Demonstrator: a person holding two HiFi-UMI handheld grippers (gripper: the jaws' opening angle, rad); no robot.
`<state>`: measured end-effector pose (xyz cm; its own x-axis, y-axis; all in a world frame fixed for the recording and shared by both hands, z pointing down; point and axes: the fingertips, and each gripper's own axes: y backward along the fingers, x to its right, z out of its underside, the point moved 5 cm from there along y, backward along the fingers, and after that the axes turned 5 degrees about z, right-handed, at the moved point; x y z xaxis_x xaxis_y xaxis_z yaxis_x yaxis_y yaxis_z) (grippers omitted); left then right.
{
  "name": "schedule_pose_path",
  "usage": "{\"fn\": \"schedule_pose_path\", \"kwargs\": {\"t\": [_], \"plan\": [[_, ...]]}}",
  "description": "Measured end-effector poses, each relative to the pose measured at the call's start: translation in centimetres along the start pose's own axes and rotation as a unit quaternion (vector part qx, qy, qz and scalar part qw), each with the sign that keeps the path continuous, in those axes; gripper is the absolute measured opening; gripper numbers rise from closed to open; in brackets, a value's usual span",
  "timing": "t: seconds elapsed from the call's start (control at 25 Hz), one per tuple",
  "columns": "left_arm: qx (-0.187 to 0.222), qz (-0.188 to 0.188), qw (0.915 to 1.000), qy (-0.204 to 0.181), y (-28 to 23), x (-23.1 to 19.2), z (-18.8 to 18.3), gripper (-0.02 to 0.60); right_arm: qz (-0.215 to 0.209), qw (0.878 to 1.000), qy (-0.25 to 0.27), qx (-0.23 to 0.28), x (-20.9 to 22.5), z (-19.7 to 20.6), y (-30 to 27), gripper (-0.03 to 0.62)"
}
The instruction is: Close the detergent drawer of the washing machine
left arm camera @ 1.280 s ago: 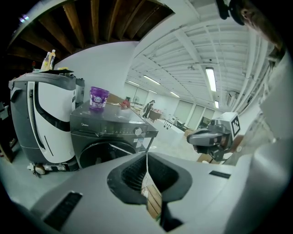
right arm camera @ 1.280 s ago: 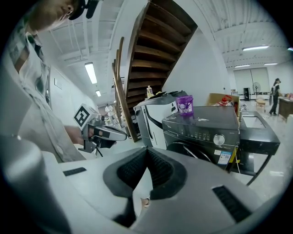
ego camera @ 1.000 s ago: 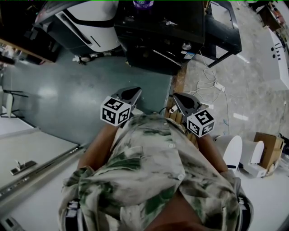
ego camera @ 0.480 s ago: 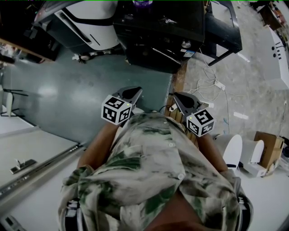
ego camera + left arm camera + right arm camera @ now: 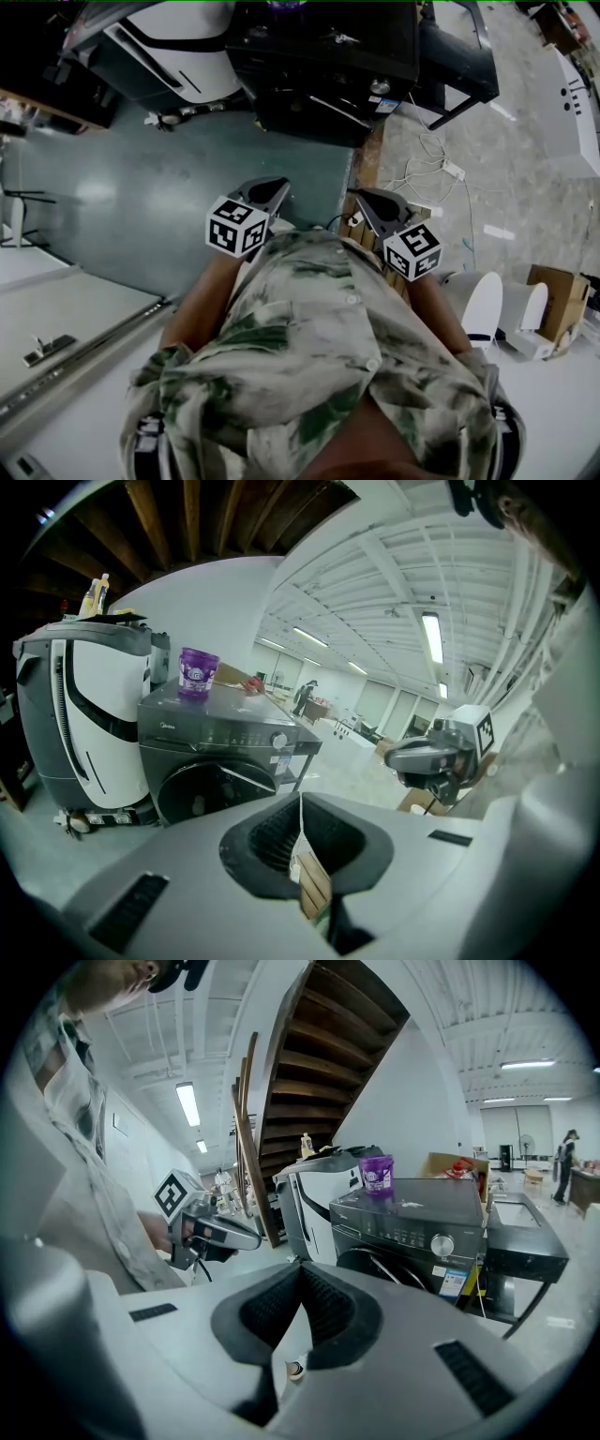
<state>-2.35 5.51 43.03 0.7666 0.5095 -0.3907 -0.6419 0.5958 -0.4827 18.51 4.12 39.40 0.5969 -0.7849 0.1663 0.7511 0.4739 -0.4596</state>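
The dark front-loading washing machine (image 5: 323, 66) stands a few steps ahead of me, with a purple cup (image 5: 198, 672) on its top. Its control panel carries a round knob (image 5: 441, 1244). From this distance I cannot tell whether the detergent drawer stands out of the panel. My left gripper (image 5: 272, 192) and right gripper (image 5: 367, 202) are held side by side in front of my chest, pointing at the machine and well short of it. Both have their jaws pressed together with nothing between them. Each gripper view shows the other gripper beside it.
A white appliance (image 5: 178, 47) stands left of the washer and a dark stand (image 5: 459, 56) right of it. Cables and a power strip (image 5: 441, 173) lie on the floor to the right, near a cardboard box (image 5: 553, 295). A wooden staircase (image 5: 319, 1054) rises behind.
The head view has shifted a little. Both grippers keep their places and stay shut.
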Motion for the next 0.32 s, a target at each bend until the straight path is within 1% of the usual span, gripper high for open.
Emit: {"fn": "schedule_pose_path", "kwargs": {"t": [0.32], "plan": [[-0.004, 0.003, 1.0, 0.003, -1.4, -1.2, -0.6, 0.029, 0.006, 1.0, 0.0, 0.003, 1.3, -0.3, -0.8, 0.021]]}}
